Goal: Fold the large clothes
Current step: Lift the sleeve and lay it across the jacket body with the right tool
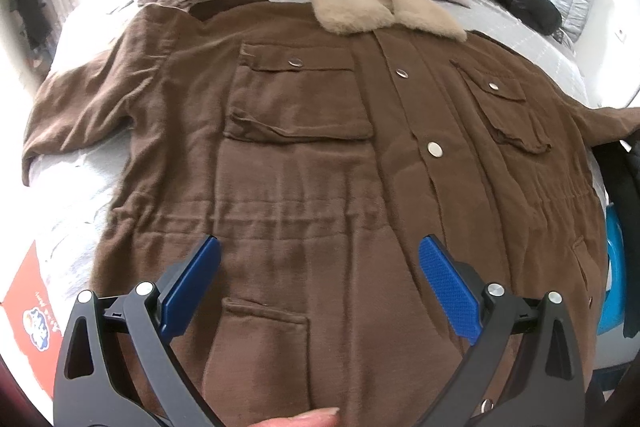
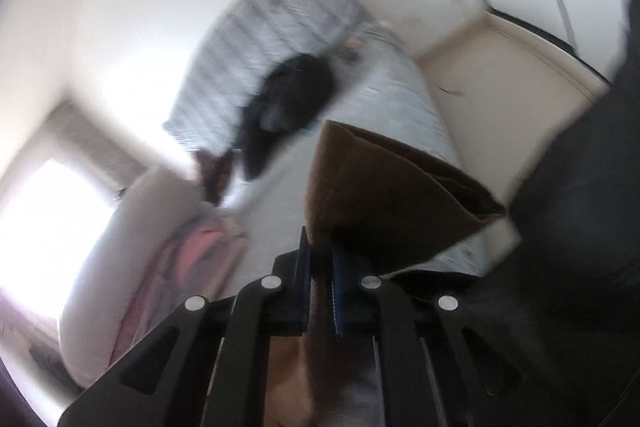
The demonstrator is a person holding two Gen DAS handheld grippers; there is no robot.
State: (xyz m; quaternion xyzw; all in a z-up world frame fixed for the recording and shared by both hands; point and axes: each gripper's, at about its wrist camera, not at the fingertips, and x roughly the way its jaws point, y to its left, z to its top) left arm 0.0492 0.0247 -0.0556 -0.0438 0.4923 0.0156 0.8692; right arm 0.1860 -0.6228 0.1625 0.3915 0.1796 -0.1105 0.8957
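Brown coat [image 1: 320, 155] fills my left view under the spread left gripper [image 1: 319, 247]; my right gripper [image 2: 320, 247], lower centre, pinches its sleeve [image 2: 380, 187]

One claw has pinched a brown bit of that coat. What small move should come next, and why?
Probably carry that pinched sleeve inward across the coat's front. The right claw is shut on it and it is lifted off the bed, while the coat lies flat, buttoned, unfolded; the left claw hangs open above it.

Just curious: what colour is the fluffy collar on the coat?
Cream-beige fluffy collar; left wrist view shows it best.
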